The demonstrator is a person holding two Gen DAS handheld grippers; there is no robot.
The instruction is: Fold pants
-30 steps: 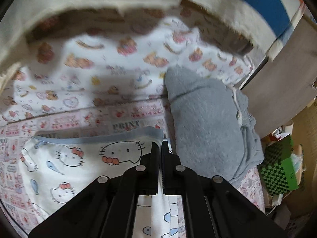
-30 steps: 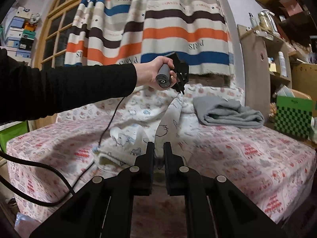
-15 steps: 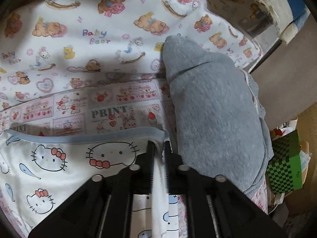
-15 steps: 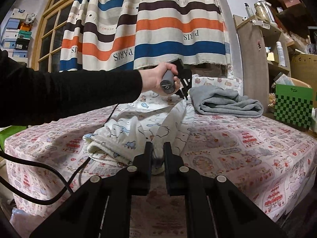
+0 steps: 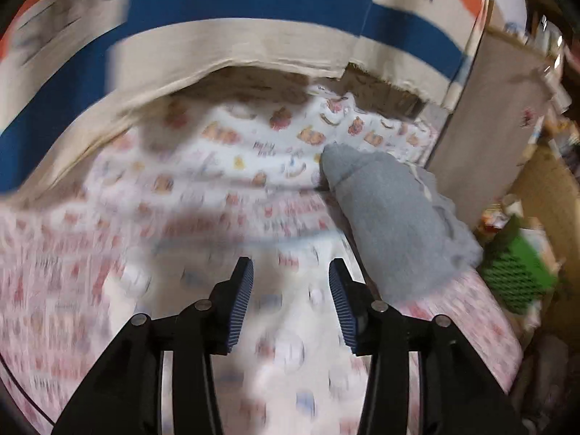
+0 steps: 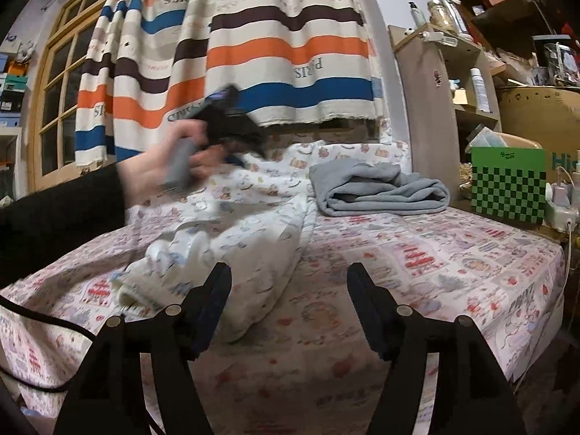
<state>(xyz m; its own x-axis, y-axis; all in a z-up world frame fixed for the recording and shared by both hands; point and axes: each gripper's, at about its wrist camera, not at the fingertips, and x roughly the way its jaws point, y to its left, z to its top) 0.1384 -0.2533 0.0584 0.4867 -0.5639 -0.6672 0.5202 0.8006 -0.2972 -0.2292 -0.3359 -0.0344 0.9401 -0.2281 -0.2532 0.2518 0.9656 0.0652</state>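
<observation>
L wrist cam looks down close; R cam low, wider; both see grey blanket (image 5: 391, 217).

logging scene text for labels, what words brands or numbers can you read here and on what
"PARIS", mirrored, on the striped curtain in the right wrist view, beside an orange stripe.
"PARI", mirrored and cut off, on the same curtain in the left wrist view.
"His", cut off, on the cardboard box.
Small script on the green checkered box: too small to read.
Print on the bed sheet and the white pants: blurred.

Dim, warm indoor light. The left wrist view is smeared with motion blur across the bed (image 5: 90, 253) and curtain (image 5: 253, 3). The right wrist view is sharper, though the hand (image 6: 159, 170) blurs; fisheye corners go black.
</observation>
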